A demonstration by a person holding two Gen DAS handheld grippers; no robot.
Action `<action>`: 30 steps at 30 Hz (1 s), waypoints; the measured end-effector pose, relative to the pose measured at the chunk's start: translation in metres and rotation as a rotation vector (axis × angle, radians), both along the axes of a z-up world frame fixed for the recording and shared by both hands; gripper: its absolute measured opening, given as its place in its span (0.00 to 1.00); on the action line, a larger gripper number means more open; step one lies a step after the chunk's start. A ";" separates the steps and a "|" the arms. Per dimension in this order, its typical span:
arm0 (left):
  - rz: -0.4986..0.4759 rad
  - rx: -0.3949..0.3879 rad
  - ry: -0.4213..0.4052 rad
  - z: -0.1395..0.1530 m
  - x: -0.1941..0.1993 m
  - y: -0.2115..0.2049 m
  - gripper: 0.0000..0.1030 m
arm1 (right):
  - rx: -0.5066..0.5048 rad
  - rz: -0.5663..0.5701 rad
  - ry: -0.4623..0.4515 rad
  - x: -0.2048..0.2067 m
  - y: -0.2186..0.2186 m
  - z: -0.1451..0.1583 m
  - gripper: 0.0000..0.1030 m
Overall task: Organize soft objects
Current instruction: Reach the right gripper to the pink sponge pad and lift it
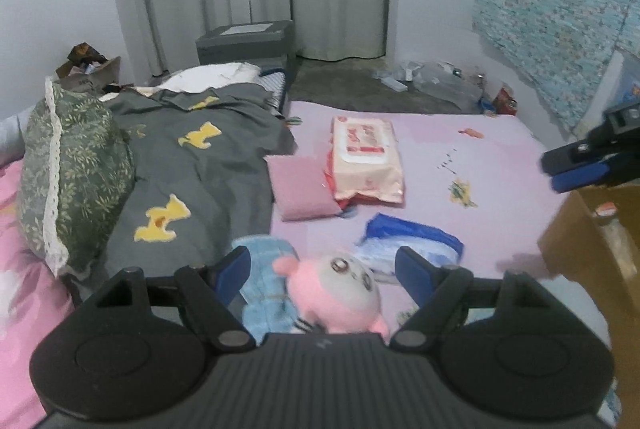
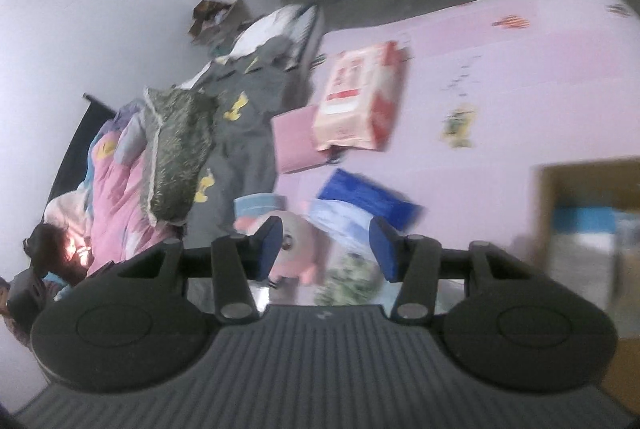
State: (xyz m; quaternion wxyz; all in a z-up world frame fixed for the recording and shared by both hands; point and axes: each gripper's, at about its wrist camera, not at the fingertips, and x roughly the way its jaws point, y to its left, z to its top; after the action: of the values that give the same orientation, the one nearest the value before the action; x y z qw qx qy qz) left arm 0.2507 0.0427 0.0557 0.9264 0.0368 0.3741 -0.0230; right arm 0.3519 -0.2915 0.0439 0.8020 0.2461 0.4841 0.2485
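A pink and white plush toy (image 1: 340, 293) lies on the pink bed sheet (image 1: 460, 157), on a light blue towel (image 1: 268, 269). My left gripper (image 1: 324, 269) is open, its fingers on either side of the plush and above it. A blue and white soft pack (image 1: 416, 241) lies just right of the plush. My right gripper (image 2: 326, 247) is open and empty, tilted, above the plush (image 2: 294, 245) and the blue pack (image 2: 360, 205); in the left wrist view it shows at the right edge (image 1: 576, 165). A pink folded cloth (image 1: 300, 189) and a wipes pack (image 1: 366, 153) lie further back.
A brown cardboard box (image 1: 592, 245) stands at the right of the bed, also in the right wrist view (image 2: 592, 221). A green pillow (image 1: 68, 173) and a grey blanket (image 1: 200, 165) lie at the left. A grey box (image 1: 244, 41) and curtains are behind.
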 end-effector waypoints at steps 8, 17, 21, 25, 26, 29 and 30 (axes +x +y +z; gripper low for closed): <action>-0.001 -0.015 0.038 -0.015 0.060 0.009 0.73 | 0.001 0.040 0.073 0.068 0.086 -0.026 0.46; 0.021 -0.019 0.174 -0.060 0.141 0.016 0.44 | 0.011 -0.001 0.192 0.156 0.155 -0.093 0.44; 0.050 -0.083 0.261 -0.082 0.177 0.029 0.44 | 0.033 -0.044 0.277 0.181 0.167 -0.132 0.44; 0.086 -0.150 0.331 -0.103 0.205 0.041 0.46 | 0.058 -0.086 0.318 0.190 0.169 -0.159 0.44; 0.091 -0.164 0.343 -0.108 0.211 0.043 0.47 | 0.068 -0.098 0.324 0.192 0.169 -0.164 0.44; 0.098 -0.182 0.364 -0.118 0.224 0.046 0.47 | 0.088 -0.122 0.339 0.199 0.169 -0.175 0.44; 0.104 -0.190 0.368 -0.121 0.227 0.047 0.47 | 0.094 -0.128 0.344 0.201 0.169 -0.178 0.44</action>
State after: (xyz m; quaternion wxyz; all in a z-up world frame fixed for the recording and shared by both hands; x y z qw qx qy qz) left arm 0.4774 0.0895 -0.0652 0.8417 -0.0748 0.5345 -0.0166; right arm 0.5533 -0.1227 -0.1345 0.7091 0.3528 0.5854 0.1734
